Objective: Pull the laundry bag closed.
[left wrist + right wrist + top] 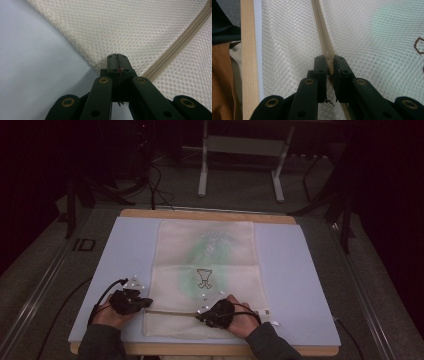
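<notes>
On the near half of the pale blue mat [300, 270], a cream mesh laundry bag [205, 250] lies flat, long axis running near to far, a faint green item and a small dark emblem showing through the netting. Its zipper [170, 311] runs left to right close to the bag's near edge.

Left gripper [145, 302]: at the bag's near-left corner, jaws pinched together on the mesh edge [100, 65] beside the zipper end. Right gripper [200, 316]: near the middle of the zipper line, jaws closed narrow on the zipper tape [325, 47].

Edges: the wooden board [210, 215] shows beyond the mat at the far side and along the near side just past the bag. Open mat lies left and right of the bag, with wider room on the right.

Surroundings: grey floor around the board; white table legs [202, 170] and dark cables [155, 185] stand well beyond the far edge.
</notes>
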Motion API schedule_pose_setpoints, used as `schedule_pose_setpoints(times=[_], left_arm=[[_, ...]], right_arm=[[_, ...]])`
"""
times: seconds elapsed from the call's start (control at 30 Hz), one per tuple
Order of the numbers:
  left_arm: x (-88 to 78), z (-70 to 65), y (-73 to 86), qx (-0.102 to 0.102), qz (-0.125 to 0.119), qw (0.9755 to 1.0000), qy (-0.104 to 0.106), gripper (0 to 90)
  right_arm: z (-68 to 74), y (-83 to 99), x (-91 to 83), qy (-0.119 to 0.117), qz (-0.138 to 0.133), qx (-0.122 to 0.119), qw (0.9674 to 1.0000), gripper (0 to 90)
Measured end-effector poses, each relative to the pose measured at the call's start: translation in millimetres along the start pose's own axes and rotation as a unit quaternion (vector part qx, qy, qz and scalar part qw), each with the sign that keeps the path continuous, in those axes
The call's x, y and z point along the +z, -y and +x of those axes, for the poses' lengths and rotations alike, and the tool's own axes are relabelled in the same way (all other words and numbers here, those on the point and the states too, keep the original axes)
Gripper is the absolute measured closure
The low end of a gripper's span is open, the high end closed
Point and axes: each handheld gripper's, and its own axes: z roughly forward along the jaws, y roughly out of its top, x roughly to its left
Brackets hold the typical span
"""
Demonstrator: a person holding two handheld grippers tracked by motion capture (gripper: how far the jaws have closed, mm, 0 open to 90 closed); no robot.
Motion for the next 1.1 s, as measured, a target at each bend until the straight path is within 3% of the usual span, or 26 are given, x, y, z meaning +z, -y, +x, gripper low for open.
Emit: schedule_pose_setpoints(times=[1.1], left_arm=[[0.0, 0.0, 0.2, 0.000, -0.001, 1.0000, 0.000, 89.8]], right_arm=[[-3.4, 15.1, -15.8, 0.006, 0.003, 0.008, 0.9999, 82.0]])
